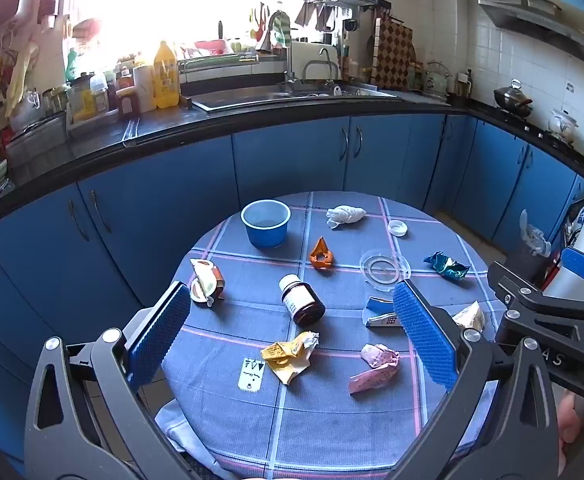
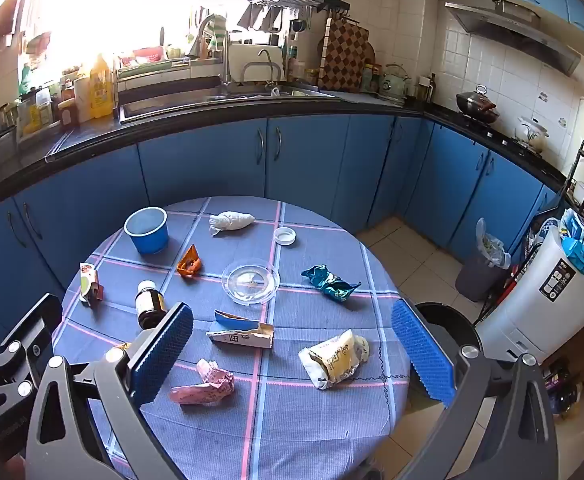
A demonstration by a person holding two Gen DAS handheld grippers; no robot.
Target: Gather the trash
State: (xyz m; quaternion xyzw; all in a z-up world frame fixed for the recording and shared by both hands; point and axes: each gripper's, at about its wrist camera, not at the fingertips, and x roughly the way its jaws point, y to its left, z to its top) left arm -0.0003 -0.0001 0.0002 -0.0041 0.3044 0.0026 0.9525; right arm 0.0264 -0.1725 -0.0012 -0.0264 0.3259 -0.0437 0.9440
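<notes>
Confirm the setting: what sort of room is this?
A home kitchen, most likely. A sink sits in a dark counter over blue cabinets, a wok sits on the stove under a range hood, and a round table holds scattered trash.

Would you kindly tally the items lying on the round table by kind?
Crumpled wrappers: 5
White wad: 1
Lids: 2
Torn cartons: 2
Brown bottle: 1
Blue cup: 1
Paper tag: 1
Total: 13

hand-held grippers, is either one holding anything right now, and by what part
Nothing is held. The left hand-held gripper and right hand-held gripper both stand open and empty above the table.
</notes>
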